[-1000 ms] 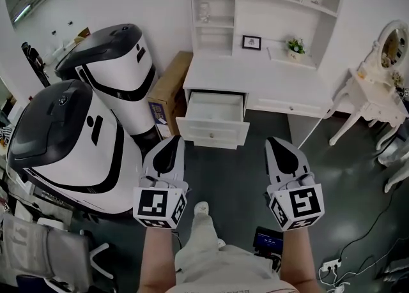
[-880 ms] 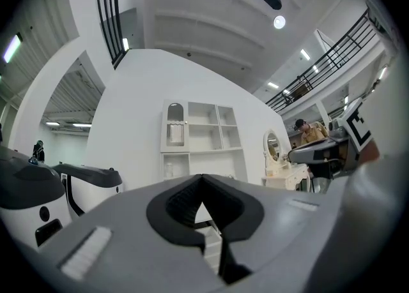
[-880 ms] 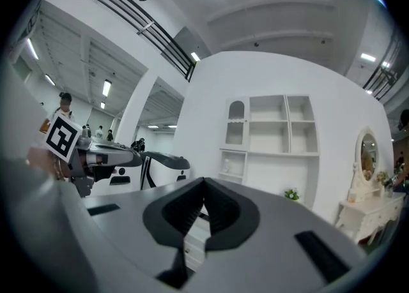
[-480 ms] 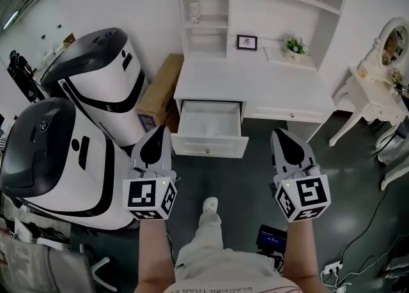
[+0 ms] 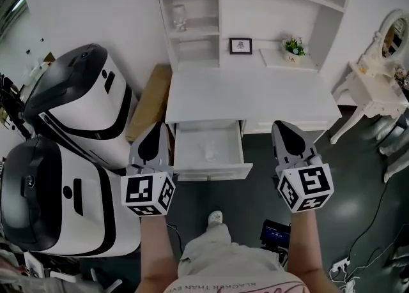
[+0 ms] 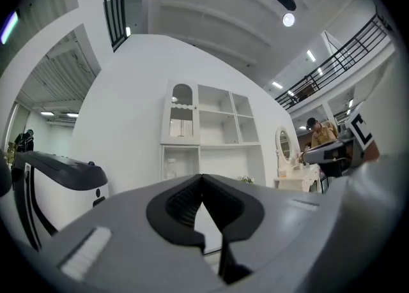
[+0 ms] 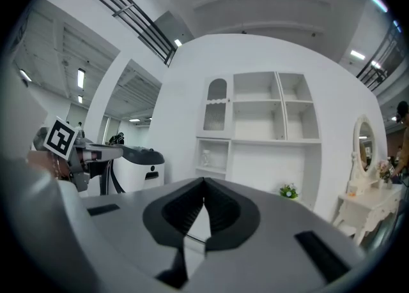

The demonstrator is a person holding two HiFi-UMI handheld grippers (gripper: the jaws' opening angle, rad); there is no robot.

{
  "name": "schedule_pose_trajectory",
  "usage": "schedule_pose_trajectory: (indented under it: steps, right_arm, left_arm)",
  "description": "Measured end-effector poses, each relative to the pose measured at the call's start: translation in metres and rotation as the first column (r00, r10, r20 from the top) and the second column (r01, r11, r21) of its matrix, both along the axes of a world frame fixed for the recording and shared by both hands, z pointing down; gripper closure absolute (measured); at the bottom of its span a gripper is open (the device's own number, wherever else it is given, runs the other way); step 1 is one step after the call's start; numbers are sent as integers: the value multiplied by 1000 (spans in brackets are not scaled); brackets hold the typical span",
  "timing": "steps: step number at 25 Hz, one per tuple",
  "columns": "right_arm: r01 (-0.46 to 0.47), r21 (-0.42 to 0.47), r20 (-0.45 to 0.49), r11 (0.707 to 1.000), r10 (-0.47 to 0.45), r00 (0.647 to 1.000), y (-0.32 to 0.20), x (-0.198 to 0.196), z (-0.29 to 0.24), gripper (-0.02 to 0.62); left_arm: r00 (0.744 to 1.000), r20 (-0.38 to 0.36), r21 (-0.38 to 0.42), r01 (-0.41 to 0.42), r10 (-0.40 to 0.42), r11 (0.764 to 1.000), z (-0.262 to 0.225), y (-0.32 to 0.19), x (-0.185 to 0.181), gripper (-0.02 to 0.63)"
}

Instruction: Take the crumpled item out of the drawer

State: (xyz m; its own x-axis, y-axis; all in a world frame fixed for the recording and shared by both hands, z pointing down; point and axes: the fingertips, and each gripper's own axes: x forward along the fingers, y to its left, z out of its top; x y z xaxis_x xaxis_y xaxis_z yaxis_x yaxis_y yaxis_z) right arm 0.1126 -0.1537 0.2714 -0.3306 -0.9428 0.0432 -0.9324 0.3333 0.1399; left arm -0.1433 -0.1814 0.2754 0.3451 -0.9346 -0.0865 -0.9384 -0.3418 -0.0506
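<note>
The white desk's left drawer [image 5: 238, 147] stands pulled out, straight ahead between my two grippers in the head view. A small pale crumpled item [image 5: 209, 153] lies on the drawer's floor, faint against the white. My left gripper [image 5: 156, 127] hangs shut just left of the drawer's front, with nothing held. My right gripper [image 5: 282, 126] hangs shut to the right of the drawer, below the desk's edge, also with nothing held. In the left gripper view the left gripper [image 6: 202, 177] points at the shelf unit, its jaws closed together. The right gripper [image 7: 204, 183] looks the same in its own view.
Two large white-and-black machines [image 5: 80, 97] [image 5: 54, 205] fill the left side, and a cardboard box [image 5: 148, 101] leans beside the desk. The desk top [image 5: 249, 97] carries a shelf unit with a picture frame [image 5: 240, 45] and a plant [image 5: 294, 47]. A dressing table [image 5: 374, 78] stands right.
The desk and its open drawer have come closer and lower in the head view, so the drawer now lies between the grippers. Both grippers stay shut.
</note>
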Motion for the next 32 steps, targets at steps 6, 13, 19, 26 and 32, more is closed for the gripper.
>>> schedule_pose_trajectory:
  steps: [6, 13, 19, 26, 32]
  right_arm:
    - [-27, -33, -21, 999, 26, 999, -70, -1, 11, 589]
    - [-53, -95, -13, 994, 52, 999, -116, 2, 36, 589]
    - [-65, -154, -1, 986, 66, 998, -131, 13, 57, 589]
    - [-53, -242, 18, 969, 59, 998, -145, 31, 91, 589]
    - [-43, -331, 30, 943, 56, 998, -160, 45, 132, 589]
  left_arm:
    - [997, -53, -65, -65, 61, 996, 21, -79, -1, 598]
    - [982, -119, -198, -169, 147, 966, 63, -132, 10, 514]
    - [966, -174, -359, -243, 191, 901, 102, -154, 30, 308]
    - [966, -208, -440, -235, 156, 867, 134, -163, 47, 307]
    - [972, -193, -540, -222, 138, 812, 179, -172, 57, 308]
